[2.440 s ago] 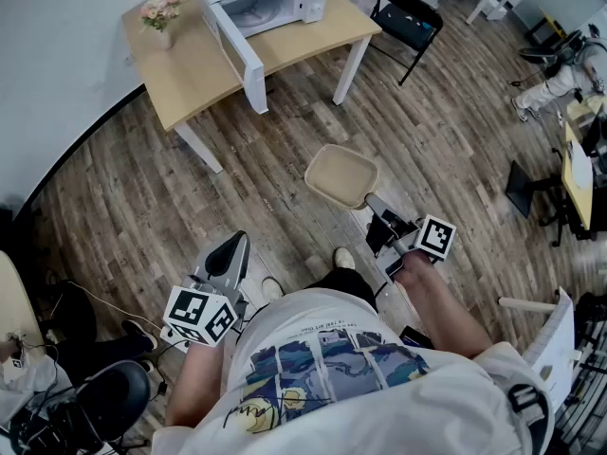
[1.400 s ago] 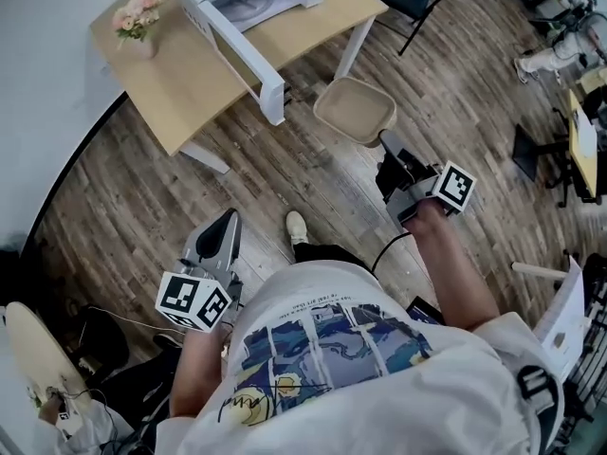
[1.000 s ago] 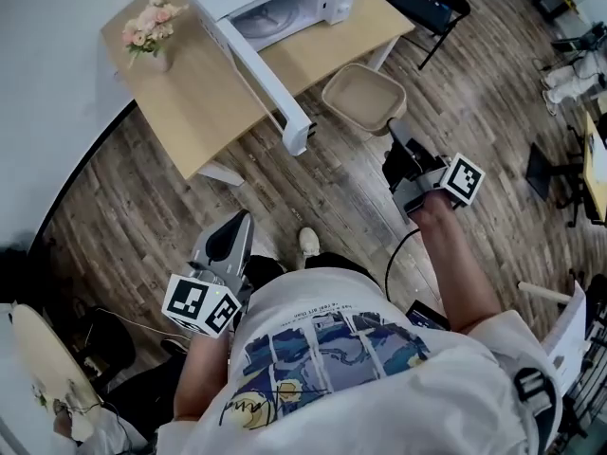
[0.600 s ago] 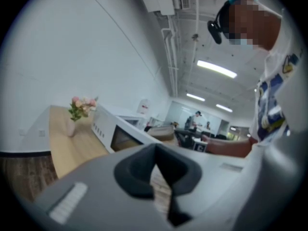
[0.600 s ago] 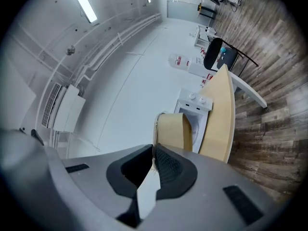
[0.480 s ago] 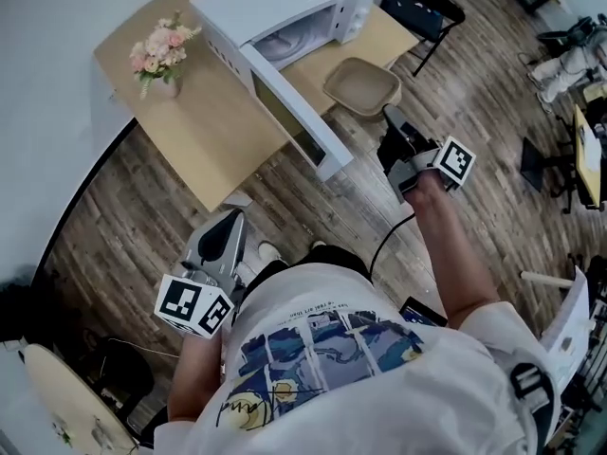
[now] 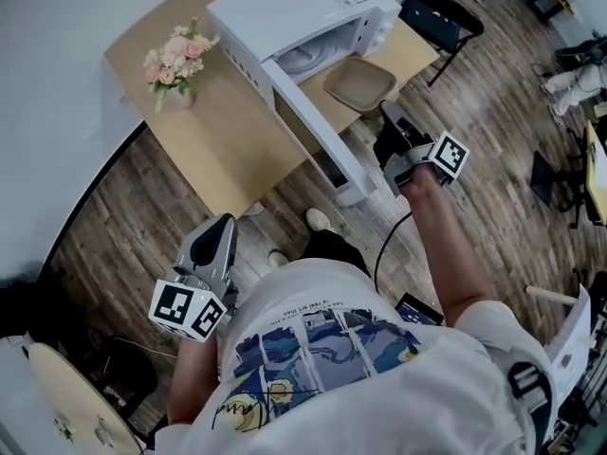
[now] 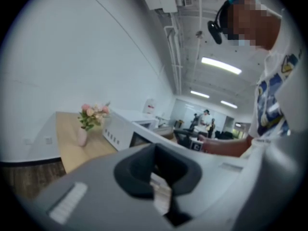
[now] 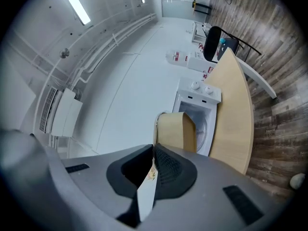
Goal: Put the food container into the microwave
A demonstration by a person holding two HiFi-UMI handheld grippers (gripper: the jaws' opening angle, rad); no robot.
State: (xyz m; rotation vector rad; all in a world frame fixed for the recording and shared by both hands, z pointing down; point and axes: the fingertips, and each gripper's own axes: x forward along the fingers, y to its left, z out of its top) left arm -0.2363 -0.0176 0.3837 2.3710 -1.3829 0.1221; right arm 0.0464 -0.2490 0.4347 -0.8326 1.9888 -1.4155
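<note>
The beige food container hangs over the wooden table, just in front of the open white microwave. My right gripper is shut on its near rim. In the right gripper view the container stands edge-on between the jaws of that gripper, with the microwave cavity right behind it. The microwave door swings out toward me, left of the container. My left gripper hangs low at my left side over the floor, shut and holding nothing; its own view shows the gripper pointing past the microwave.
A vase of pink flowers stands on the table's left part, also in the left gripper view as flowers. A black folding chair sits beyond the table's right end. Wood floor lies around the table; a white wall runs behind.
I have walked up to the table. The container, held by the right gripper throughout, went from over the floor to just in front of the open microwave. The left gripper stayed low.
</note>
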